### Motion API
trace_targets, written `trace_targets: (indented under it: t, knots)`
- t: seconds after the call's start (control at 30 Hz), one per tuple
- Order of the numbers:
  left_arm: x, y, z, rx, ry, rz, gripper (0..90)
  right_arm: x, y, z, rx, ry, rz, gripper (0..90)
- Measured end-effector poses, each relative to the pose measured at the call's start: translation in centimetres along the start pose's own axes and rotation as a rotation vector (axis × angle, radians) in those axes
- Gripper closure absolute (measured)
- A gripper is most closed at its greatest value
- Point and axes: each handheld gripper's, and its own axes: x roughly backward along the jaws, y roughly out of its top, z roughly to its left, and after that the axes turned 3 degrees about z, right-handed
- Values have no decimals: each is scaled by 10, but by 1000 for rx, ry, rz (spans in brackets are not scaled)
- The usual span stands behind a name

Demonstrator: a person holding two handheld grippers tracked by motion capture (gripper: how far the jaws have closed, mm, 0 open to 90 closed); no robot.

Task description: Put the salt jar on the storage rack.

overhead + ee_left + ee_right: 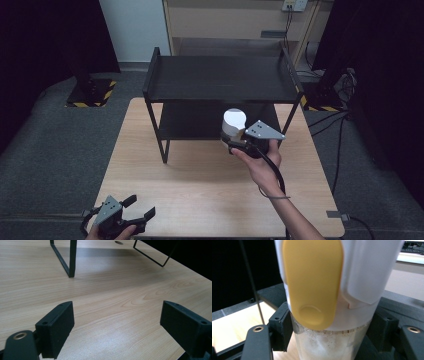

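The left tongs [131, 218] rested at the 7 o'clock corner of the bench [200, 190], jaws spread wide with nothing between them; bare wood lay ahead of them in the left gripper view. These tongs were well apart from the work.

The shelf rack [220, 80] stood at the 12 o'clock end of the bench, with an upper deck and a lower deck [190, 122] open toward the person. Its front left leg [164, 150] met the bench at about 10 o'clock from the bench centre.

The right tongs [235, 143] were closed on a jar [233, 125] with a white lid [364, 272] and a yellow flap [312, 285]; the pads pressed the clear body just under the lid, which held a pale powdery filling. The jar stood upright, long axis vertical, lifted clear of the bench, just in front of the rack's front edge at about 1 o'clock from the bench centre.

Judgement: the deciding relation was the jar's height against the upper deck's front edge. The lid appeared close to that edge, so entry onto the lower deck would require lowering, and the upper deck more lift. Open room lay toward 6 o'clock; the right post [295, 85] limited travel toward 3 o'clock.
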Motion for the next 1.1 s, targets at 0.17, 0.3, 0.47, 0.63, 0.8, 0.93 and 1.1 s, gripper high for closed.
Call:
trace_targets:
  t: [0.17,0.3,0.47,0.63,0.8,0.93,1.1]
  knots:
    - [0,0,0,-2,-5,-1,112,-21,4,1,-13,-3,1,314]
    - [0,0,0,-1,-6,0,112,-33,5,3,-22,-8,-9,314]
    - [-1,1,0,-3,-9,2,112,-45,7,6,-19,-33,-31,313]
    - [-1,1,1,-2,-7,2,112,-56,11,8,-4,-50,-23,314]
    - [-1,0,1,-1,-8,2,112,-64,9,8,-11,-56,-21,313]
    - [-1,1,1,-2,-9,4,112,-66,8,7,-16,-57,-27,313]
    - [-1,1,1,-3,-10,3,112,-71,6,4,-39,-50,-36,309]
